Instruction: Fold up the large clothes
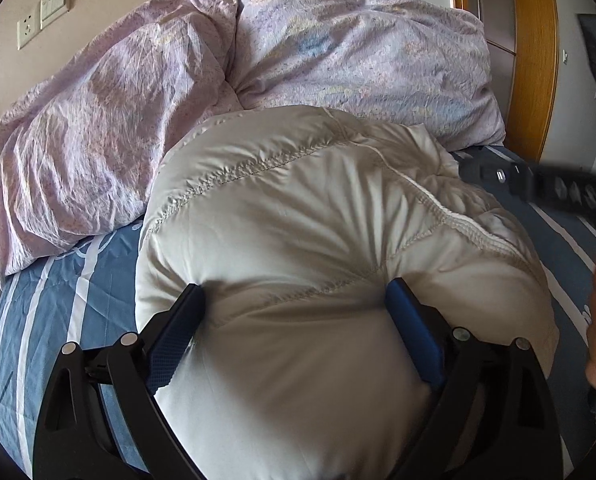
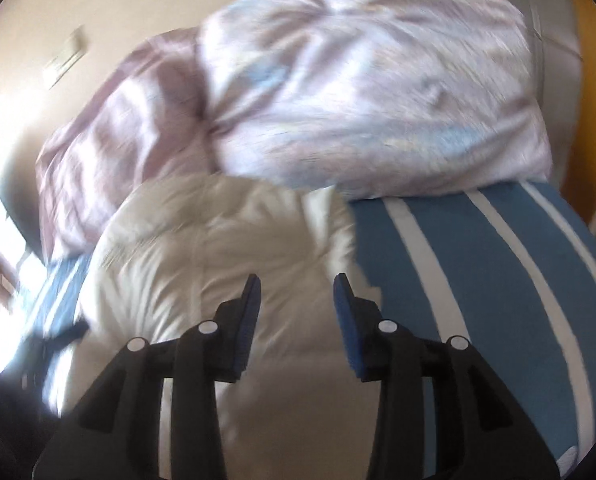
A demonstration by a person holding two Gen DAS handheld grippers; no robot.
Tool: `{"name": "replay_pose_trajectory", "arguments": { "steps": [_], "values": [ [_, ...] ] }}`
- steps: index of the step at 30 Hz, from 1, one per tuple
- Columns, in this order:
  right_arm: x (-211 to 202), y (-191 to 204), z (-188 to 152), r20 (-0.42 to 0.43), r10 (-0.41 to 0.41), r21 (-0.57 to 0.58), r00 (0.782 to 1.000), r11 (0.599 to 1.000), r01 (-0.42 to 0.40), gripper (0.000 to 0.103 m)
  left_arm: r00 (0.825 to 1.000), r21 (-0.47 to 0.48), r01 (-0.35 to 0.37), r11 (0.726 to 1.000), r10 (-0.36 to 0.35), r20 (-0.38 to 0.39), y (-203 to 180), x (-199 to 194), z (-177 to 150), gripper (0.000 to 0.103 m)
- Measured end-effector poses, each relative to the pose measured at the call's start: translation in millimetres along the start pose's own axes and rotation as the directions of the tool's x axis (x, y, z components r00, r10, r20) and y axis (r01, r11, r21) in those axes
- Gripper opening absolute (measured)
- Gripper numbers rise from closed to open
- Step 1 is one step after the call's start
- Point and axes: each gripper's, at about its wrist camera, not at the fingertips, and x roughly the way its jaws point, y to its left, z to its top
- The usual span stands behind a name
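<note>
Left to right, left wrist view. Purple duvet (image 1: 110, 148) heaped from 9 to 1 o'clock, on a blue striped bed (image 1: 58, 292). Cream puffer jacket (image 1: 298, 220) at frame centre, bundled into a rounded mass on the bed, touching the duvet along its far edge.

Left hand-held gripper (image 1: 294, 296): jaws wide, both pads pressed into the jacket's near bulge, fabric puckering at each pad. Judged clamped on the jacket.

Right hand-held gripper (image 2: 296, 288): jaws partly apart, nothing between the pads; it hovers over the jacket's right edge, at 6 o'clock in its own blurred view. In the left view it shows at 3 o'clock.

Handling, judged: the jacket looks light, soft, springy with fill; smooth shell probably slippery. Thick folds will puff back. Best hold is a stitched seam (image 1: 438, 208) or hem, pinching few layers, not the padded bulge.
</note>
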Motion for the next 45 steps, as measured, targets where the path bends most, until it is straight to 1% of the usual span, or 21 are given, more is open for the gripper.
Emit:
{"name": "replay_pose_trajectory", "arguments": {
  "steps": [1,4,8,10,12,14,15,18,20,22,24,27,29,31,33,34,35,39,41,43,45],
  "values": [
    [0.9,4.3,-5.4,-0.016,-0.004,-0.023,1.0,1.0,0.004,0.039,1.0,0.0,-0.001,1.0,0.001,0.001,0.0,-0.1,-0.1,0.092],
    [14.7,5.1,-17.8,-0.062,-0.059,-0.059,0.996,0.997,0.055,0.04,1.0,0.004,-0.006,1.0,0.006,0.002,-1.4,-0.6,-0.4,0.092],
    [29.5,4.8,-25.0,-0.086,-0.081,-0.091,0.993,0.993,0.073,0.043,0.999,0.024,-0.032,0.999,0.031,0.013,-5.0,-3.5,0.2,0.092],
    [31.8,4.3,-27.4,-0.086,-0.083,-0.096,0.993,0.993,0.074,0.043,0.999,0.025,-0.03,0.999,0.03,0.014,-4.2,-12.2,3.6,0.092],
    [34.1,1.0,-27.7,-0.086,-0.07,-0.083,0.994,0.995,0.062,0.043,1.0,0.002,-0.004,1.0,0.004,0.028,1.0,-27.5,5.7,0.092],
    [35.5,-1.9,-27.4,-0.09,-0.057,-0.07,0.994,0.996,0.05,0.043,0.999,-0.016,-0.007,1.0,0.008,0.045,6.9,-38.3,5.9,0.092],
    [36.0,-2.3,-27.5,-0.089,-0.054,-0.069,0.995,0.996,0.048,0.043,0.999,-0.022,-0.013,1.0,0.014,0.041,9.7,-39.5,5.1,0.092],
    [36.9,-1.3,-28.5,-0.079,-0.062,-0.079,0.995,0.995,0.056,0.043,1.0,-0.009,0.0,1.0,0.0,-0.022,9.5,-23.9,1.1,0.092],
    [35.5,1.0,-27.7,-0.076,-0.072,-0.095,0.994,0.993,0.065,0.044,0.999,0.026,-0.022,0.999,0.023,-0.031,2.4,-14.3,-2.1,0.096],
    [26.4,-5.0,-20.6,-0.069,-0.043,-0.046,0.997,0.998,0.04,0.044,0.999,0.014,-0.02,1.0,0.021,-0.045,2.8,-9.0,-3.4,0.097],
    [20.2,-20.8,-7.6,-0.046,0.004,0.067,0.999,0.998,-0.001,0.046,0.999,0.002,-0.009,1.0,0.009,-0.048,6.2,-8.8,-4.8,0.097],
    [27.5,-40.9,14.5,-0.034,-0.001,0.169,0.999,0.986,0.007,0.048,0.999,0.0,-0.006,1.0,0.006,-0.05,6.7,-8.8,-5.6,0.097],
    [41.0,-50.5,31.3,-0.058,0.004,0.238,0.998,0.971,0.01,0.048,0.999,-0.001,-0.009,1.0,0.009,-0.048,7.2,-9.0,-5.6,0.097],
    [55.2,-55.1,45.3,-0.077,0.006,0.28,0.997,0.96,0.016,0.048,0.999,-0.002,-0.012,1.0,0.011,-0.046,7.2,-9.0,-5.6,0.097],
    [69.9,-56.5,53.1,-0.11,0.002,0.3,0.994,0.954,0.031,0.042,0.999,-0.004,-0.015,1.0,0.015,-0.043,6.5,-8.9,-5.7,0.098],
    [75.4,-56.2,53.8,-0.129,0.005,0.3,0.992,0.953,0.035,0.031,0.999,-0.005,-0.015,1.0,0.015,-0.04,6.2,-8.8,-5.7,0.098],
    [83.0,-54.2,52.6,-0.159,-0.014,0.291,0.987,0.955,0.06,0.026,0.999,-0.006,-0.016,1.0,0.016,-0.037,5.6,-9.2,-5.9,0.098],
    [100.8,-41.9,39.3,-0.21,-0.123,0.211,0.97,0.963,0.168,0.023,0.999,0.0,-0.017,1.0,0.017,-0.029,3.2,-9.6,-4.4,0.098],
    [106.8,-37.9,34.2,-0.225,-0.157,0.181,0.962,0.963,0.199,0.023,1.0,0.004,-0.017,1.0,0.017,-0.026,1.7,-9.0,-3.1,0.099],
    [114.4,-43.6,30.9,-0.241,-0.149,0.202,0.959,0.959,0.2,0.024,1.0,0.003,-0.016,1.0,0.016,-0.022,0.8,-7.6,-2.5,0.099],
    [117.9,-50.6,30.3,-0.249,-0.123,0.224,0.961,0.958,0.18,0.026,0.999,0.004,-0.024,1.0,0.024,-0.021,-0.4,-6.0,-1.8,0.1]
  ]
}}
